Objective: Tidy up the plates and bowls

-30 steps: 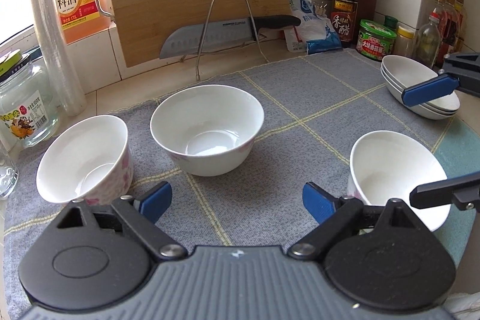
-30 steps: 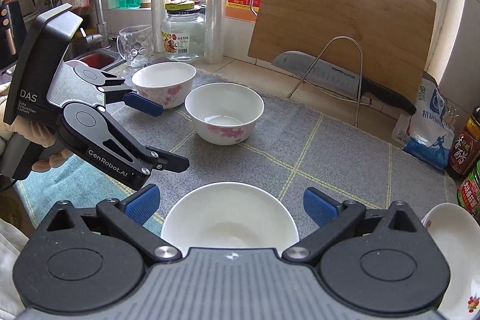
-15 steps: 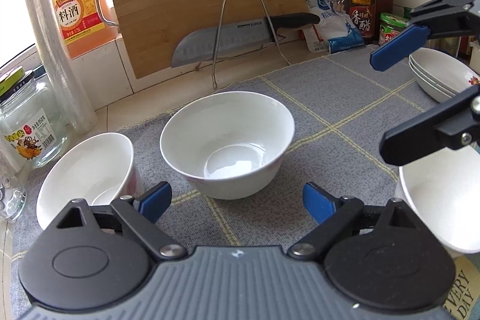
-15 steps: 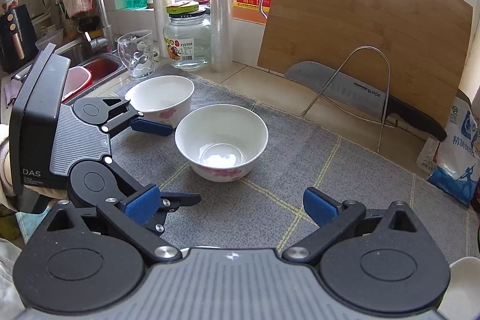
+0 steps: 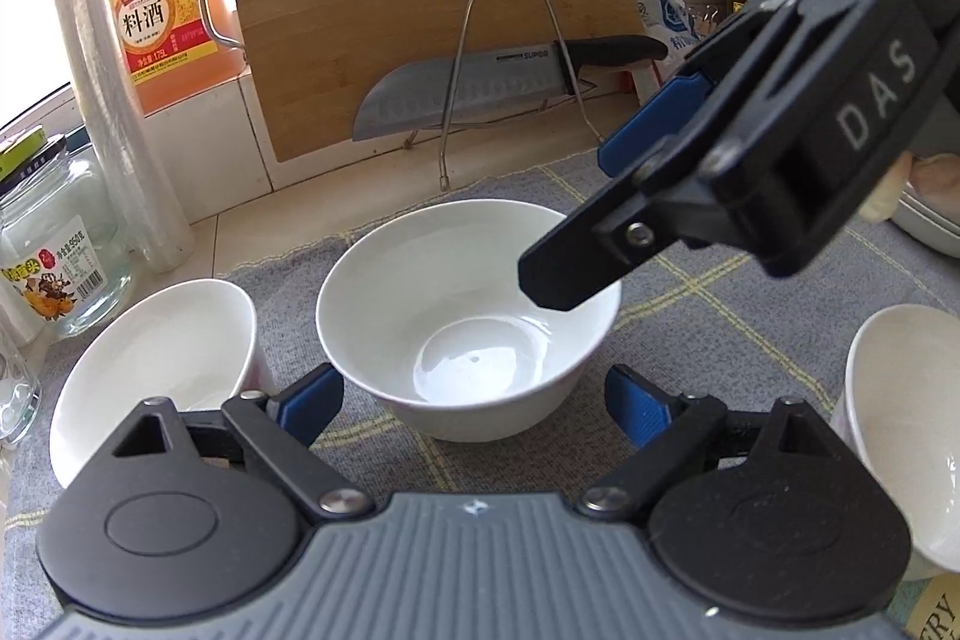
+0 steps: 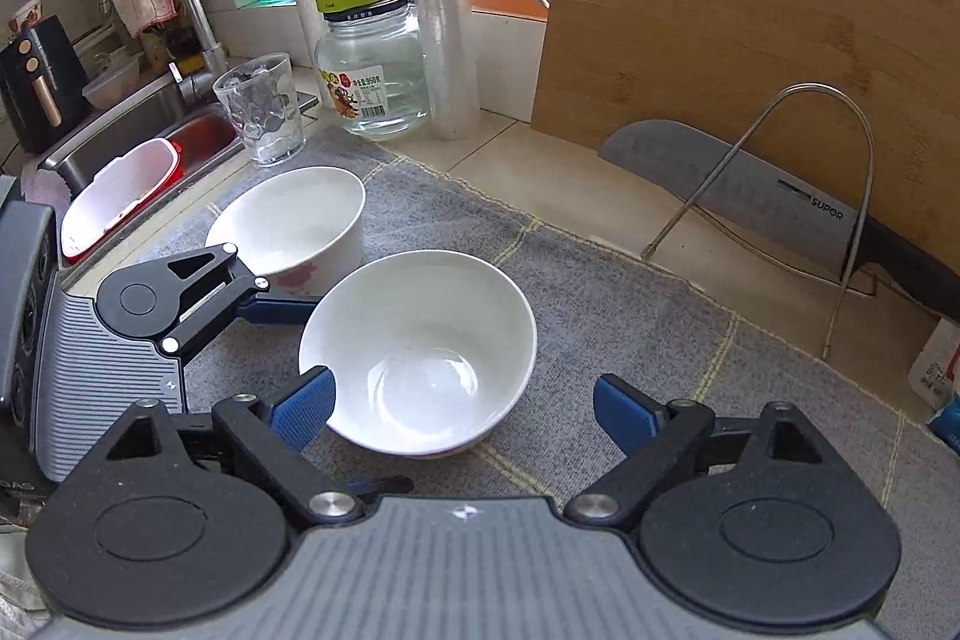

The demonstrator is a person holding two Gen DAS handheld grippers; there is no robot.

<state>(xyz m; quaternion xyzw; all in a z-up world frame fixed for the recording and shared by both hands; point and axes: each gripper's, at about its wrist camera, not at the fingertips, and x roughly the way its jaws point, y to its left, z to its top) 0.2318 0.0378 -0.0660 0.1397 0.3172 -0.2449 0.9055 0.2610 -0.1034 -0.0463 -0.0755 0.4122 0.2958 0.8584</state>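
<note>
Closing in on the middle bowl [image 6: 420, 346] at frame center, both grippers spread wide and holding nothing.
Looking glazed, slick and breakable, so the right gripper [image 6: 462, 409] is probably best pinching its rim; left gripper [image 5: 474, 406] is hovering just beside.

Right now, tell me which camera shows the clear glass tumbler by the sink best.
The right wrist view: the clear glass tumbler stands whole and unblocked at the grey mat's corner beside the sink. The left wrist view catches only a sliver of it at the left edge.

Right gripper [image 5: 606, 214] over middle bowl [image 5: 468, 316].
</note>
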